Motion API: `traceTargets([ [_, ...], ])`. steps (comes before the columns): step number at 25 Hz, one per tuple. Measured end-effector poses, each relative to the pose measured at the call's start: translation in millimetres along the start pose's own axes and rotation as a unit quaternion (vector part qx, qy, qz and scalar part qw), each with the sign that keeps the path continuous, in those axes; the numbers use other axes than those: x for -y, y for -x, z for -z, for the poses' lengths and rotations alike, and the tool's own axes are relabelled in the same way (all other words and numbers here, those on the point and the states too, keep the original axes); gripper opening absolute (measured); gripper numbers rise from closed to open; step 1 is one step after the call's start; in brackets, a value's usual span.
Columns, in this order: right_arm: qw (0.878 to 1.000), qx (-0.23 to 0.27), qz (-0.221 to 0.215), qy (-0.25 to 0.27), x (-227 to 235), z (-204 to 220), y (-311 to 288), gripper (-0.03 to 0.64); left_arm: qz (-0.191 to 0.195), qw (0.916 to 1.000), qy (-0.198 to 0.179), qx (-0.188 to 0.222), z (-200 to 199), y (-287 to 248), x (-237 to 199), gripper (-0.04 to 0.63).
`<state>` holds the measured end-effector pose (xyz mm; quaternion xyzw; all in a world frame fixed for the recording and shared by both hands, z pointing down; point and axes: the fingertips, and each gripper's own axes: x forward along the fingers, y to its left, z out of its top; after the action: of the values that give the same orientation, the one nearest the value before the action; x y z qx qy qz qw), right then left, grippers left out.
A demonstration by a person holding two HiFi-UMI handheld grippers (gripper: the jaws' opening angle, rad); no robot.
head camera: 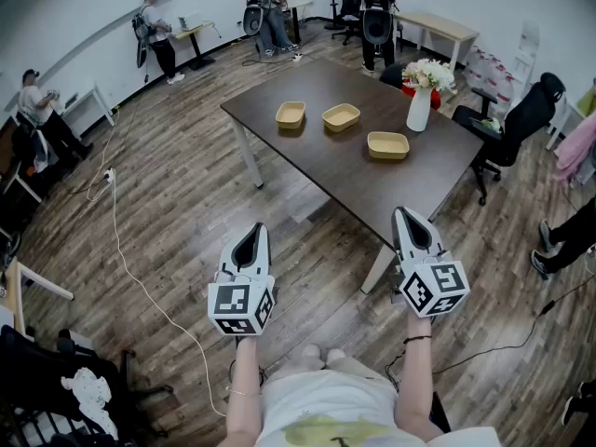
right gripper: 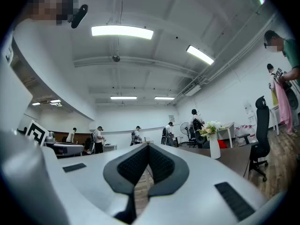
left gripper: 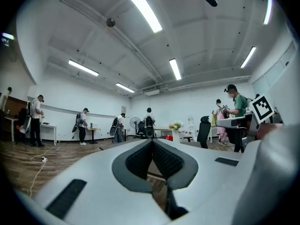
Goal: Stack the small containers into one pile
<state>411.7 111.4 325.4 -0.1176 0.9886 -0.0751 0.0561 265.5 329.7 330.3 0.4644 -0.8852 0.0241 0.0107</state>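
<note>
Three small tan containers lie apart on the dark brown table [head camera: 307, 161]: one at the far left [head camera: 291, 114], one in the middle [head camera: 341, 116], one nearer at the right [head camera: 387, 144]. My left gripper [head camera: 251, 235] and right gripper [head camera: 402, 214] are held level over the wooden floor, well short of the table's near edge. Both are shut with nothing between the fingers. In the left gripper view the jaws [left gripper: 152, 141] meet at their tips, and so do they in the right gripper view [right gripper: 148, 146]. Neither gripper view shows the containers.
A white vase of flowers [head camera: 419, 108] stands near the table's right end, also in the right gripper view as a vase [right gripper: 214, 149]. A black office chair [head camera: 517, 124] sits right of the table. A white cable [head camera: 140, 277] trails over the floor at left. Several people stand along the far walls.
</note>
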Motion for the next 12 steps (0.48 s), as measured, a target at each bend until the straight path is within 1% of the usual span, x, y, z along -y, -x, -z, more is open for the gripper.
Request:
traceTargets([
  [12,1.000,0.006,-0.010,-0.011,10.4,-1.2,-4.0,0.021,-0.012,0.9998,0.010,-0.007,3.1,-5.7,7.5,0.025],
])
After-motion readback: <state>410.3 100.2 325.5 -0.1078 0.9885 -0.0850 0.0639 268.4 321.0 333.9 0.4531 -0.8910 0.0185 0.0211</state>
